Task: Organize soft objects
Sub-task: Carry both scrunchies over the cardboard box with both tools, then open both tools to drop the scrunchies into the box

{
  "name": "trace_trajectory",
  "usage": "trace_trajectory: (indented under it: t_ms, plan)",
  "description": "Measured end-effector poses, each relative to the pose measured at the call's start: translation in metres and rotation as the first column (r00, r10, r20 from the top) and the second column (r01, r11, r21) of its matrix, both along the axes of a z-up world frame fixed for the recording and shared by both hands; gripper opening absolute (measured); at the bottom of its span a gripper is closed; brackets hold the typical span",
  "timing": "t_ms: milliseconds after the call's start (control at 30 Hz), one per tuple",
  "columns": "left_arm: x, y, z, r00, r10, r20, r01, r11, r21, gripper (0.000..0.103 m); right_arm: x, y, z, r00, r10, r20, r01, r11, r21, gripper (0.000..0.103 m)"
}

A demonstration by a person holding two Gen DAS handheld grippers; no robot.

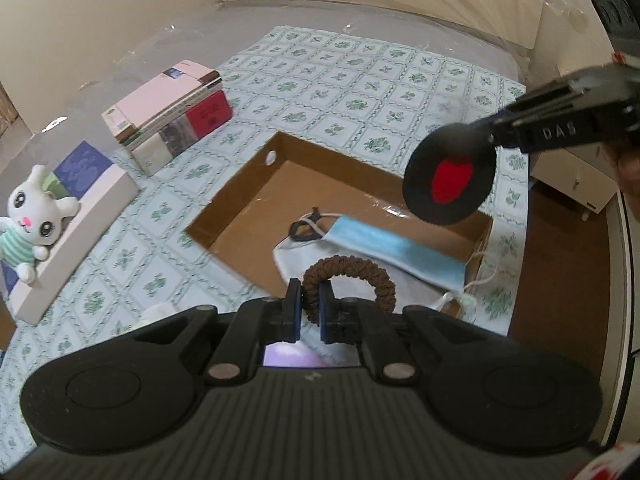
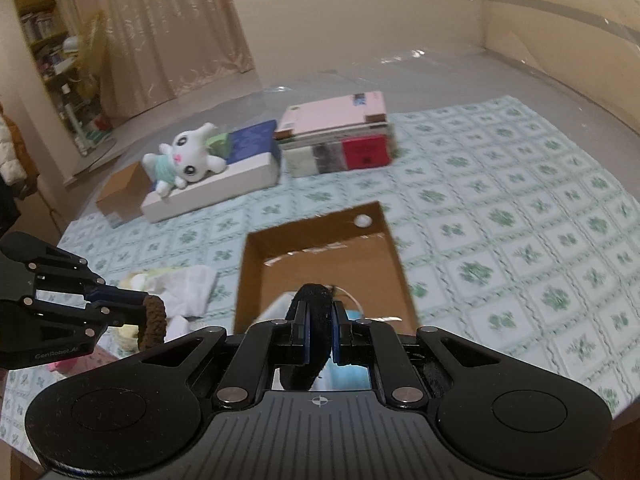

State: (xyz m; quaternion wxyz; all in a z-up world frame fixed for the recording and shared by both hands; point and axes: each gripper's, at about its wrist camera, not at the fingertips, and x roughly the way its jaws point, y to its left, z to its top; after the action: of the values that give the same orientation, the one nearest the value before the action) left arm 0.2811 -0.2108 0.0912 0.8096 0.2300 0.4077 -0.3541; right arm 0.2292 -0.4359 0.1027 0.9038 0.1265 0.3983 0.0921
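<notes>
Pinched between the left gripper's (image 1: 309, 305) fingers, a brown scrunchie (image 1: 348, 282) hangs above the cardboard box (image 1: 240, 208), likely for dropping in, while the right gripper (image 2: 320, 328) clamps a black pad (image 2: 314, 320) likewise.

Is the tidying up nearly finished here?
Partly. A blue face mask already lies in the cardboard box. The left gripper holds a brown scrunchie, the right gripper a black round pad. The plush bunny remains outside.
</notes>
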Motion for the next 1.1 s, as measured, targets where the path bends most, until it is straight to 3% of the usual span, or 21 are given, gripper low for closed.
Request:
trace_trajectory:
  t_ms: [300, 900, 1100]
  plan:
    - [0.010, -0.039, -0.026, 1.000, -0.002, -0.031, 0.003, 1.000, 0.013, 0.007, -0.004, -0.032, -0.027, 0.998, -0.038, -0.041, 0.039, 0.999, 0.031, 0.010]
    - [0.024, -0.061, -0.057, 0.999, 0.019, -0.047, -0.017, 0.998, 0.055, 0.007, 0.008, -0.044, -0.057, 0.994, -0.053, -0.093, 0.059, 0.996, 0.064, 0.010]
    - [0.025, -0.066, -0.066, 0.999, 0.023, -0.039, -0.021, 0.998, 0.059, 0.023, 0.012, -0.044, -0.064, 0.993, -0.053, -0.106, 0.060, 0.996, 0.065, 0.010]
